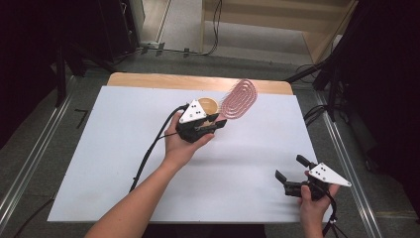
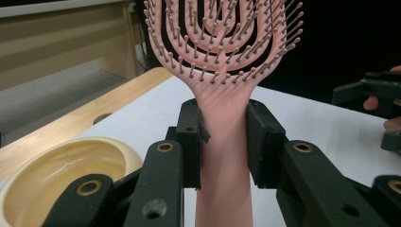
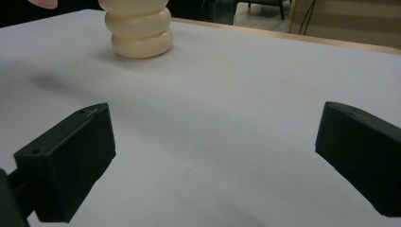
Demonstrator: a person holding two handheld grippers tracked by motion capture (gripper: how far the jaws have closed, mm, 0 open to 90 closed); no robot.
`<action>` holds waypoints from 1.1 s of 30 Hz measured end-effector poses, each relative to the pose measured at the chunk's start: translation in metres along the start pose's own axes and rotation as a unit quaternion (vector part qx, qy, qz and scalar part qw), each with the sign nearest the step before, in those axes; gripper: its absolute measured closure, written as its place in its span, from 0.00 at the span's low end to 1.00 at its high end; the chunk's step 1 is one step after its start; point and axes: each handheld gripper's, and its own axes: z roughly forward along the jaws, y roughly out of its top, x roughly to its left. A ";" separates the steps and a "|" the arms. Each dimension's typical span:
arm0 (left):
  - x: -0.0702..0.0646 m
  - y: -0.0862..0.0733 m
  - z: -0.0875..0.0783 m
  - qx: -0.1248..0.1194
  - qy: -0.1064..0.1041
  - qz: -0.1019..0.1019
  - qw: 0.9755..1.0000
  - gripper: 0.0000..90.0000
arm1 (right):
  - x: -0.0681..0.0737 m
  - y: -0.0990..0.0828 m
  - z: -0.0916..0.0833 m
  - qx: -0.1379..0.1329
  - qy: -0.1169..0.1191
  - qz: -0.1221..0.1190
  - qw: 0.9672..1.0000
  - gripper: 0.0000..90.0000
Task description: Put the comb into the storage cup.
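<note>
A pink vented hairbrush (image 1: 238, 98) with rows of bristles is lifted above the back middle of the white table, its head tilted up and to the right. My left gripper (image 1: 219, 123) is shut on the hairbrush (image 2: 222, 71) handle, with both pads pressed against it. Just behind that hand stands a cream ribbed bowl (image 1: 208, 104), also seen at the lower left as the bowl (image 2: 56, 175) and far off as the bowl (image 3: 140, 29). My right gripper (image 1: 292, 167) rests near the table's front right corner, open (image 3: 215, 156), with nothing between its jaws.
The white sheet (image 1: 124, 148) covers most of a wooden table whose bare edge (image 1: 173, 79) shows at the back. Cables trail from both grippers. Dark stands and metal rails flank the table on both sides.
</note>
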 end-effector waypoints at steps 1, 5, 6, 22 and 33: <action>0.000 0.000 0.000 0.000 0.000 0.000 1.000 0.78 | 0.000 0.000 0.000 0.000 0.000 0.000 1.000 0.00; 0.004 0.001 -0.003 -0.016 -0.001 -0.010 1.000 0.78 | 0.000 0.000 0.000 0.000 -0.001 0.000 1.000 0.00; 0.005 0.001 -0.004 -0.017 0.000 -0.011 1.000 0.78 | 0.000 0.000 0.000 0.000 -0.001 0.000 1.000 0.00; 0.018 0.002 -0.010 -0.067 0.003 -0.032 0.997 0.78 | 0.000 0.000 -0.001 -0.007 0.001 0.003 1.000 0.00; 0.028 0.001 -0.011 -0.098 0.009 -0.060 0.993 0.78 | 0.000 0.000 -0.001 -0.007 0.001 0.003 1.000 0.00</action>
